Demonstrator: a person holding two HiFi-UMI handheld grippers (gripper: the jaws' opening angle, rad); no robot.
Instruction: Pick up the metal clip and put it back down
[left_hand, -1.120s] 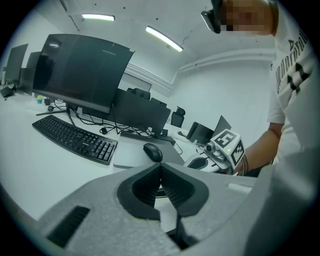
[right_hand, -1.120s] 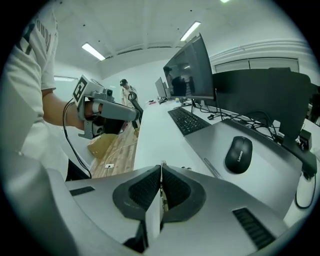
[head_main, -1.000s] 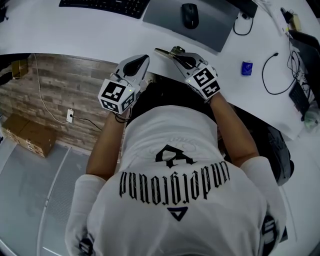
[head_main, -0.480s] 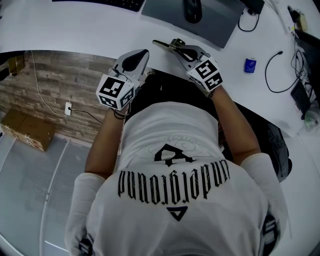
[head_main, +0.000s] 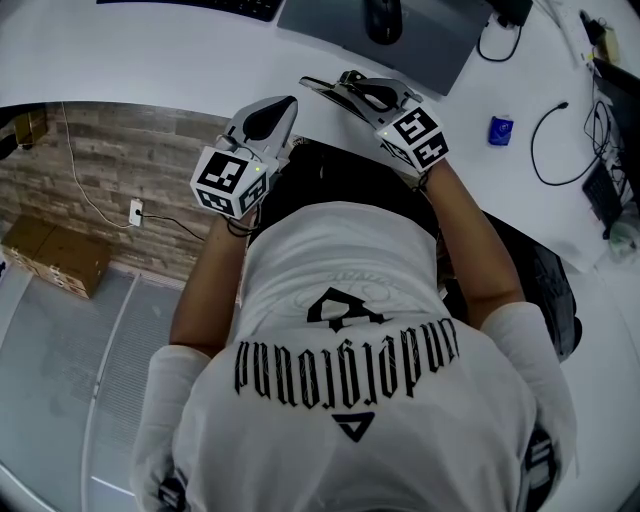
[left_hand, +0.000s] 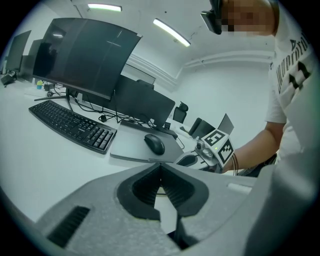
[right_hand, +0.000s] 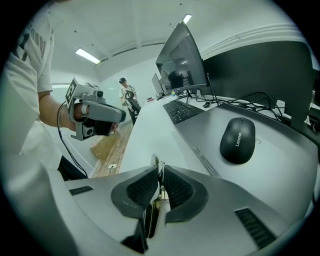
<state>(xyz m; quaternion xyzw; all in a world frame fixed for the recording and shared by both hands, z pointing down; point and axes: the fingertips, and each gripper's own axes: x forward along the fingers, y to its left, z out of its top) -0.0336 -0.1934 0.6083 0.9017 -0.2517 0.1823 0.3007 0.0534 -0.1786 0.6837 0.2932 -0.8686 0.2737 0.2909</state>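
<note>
Clip (right_hand: 158, 167) pinched in right tool (right_hand: 159, 176), mouse (right_hand: 238, 140) ahead, left tool (left_hand: 160, 170) beside

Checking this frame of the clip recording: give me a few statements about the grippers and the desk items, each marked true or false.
1. The right gripper is shut on the metal clip. True.
2. The left gripper grips a second clip. False: its jaws are together with nothing between them.
3. The mouse lies on the grey pad. True.
4. The keyboard lies on that pad too. False: it lies on the white desk, beside the pad.
</note>
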